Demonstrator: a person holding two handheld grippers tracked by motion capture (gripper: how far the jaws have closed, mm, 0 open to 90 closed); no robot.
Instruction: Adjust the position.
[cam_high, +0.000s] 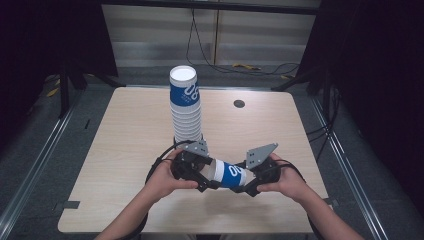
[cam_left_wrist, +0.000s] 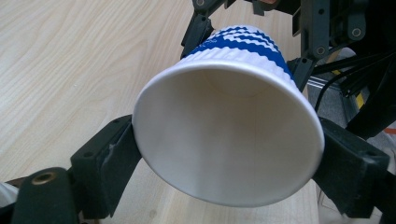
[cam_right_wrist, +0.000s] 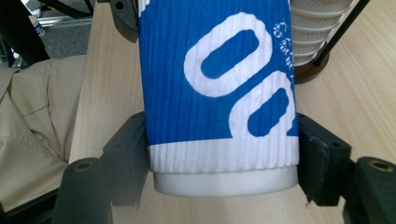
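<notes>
Nearest the high camera, two bare forearms are coming in from six o'clock, each hand wrapped around a black two-jaw tool. The left gripper (cam_high: 204, 181) and the right gripper (cam_high: 248, 186) are facing each other over the near half of the pale wood-grain table (cam_high: 125, 150), and each is carrying a grey three-cornered plate on top.

Between them a ribbed paper cup, white with a blue band and white lettering (cam_high: 227, 174), is lying on its side, hanging above the tabletop. The left gripper's jaws are pressing on either side of its smooth, round white rim (cam_left_wrist: 229, 70), so the open mouth is gaping toward that camera and showing a plain, matte interior. The right gripper's jaws are clamping the narrower base end (cam_right_wrist: 224, 179), where the corrugated sleeve is ending above a smooth white foot ring.

At twelve o'clock from the held cup, just behind the left gripper, a tall stack of matching ribbed cups (cam_high: 186, 107) is standing upright on a dark round base. A small dark round disc (cam_high: 239, 103) is sitting in the table surface toward one o'clock, well apart.
</notes>
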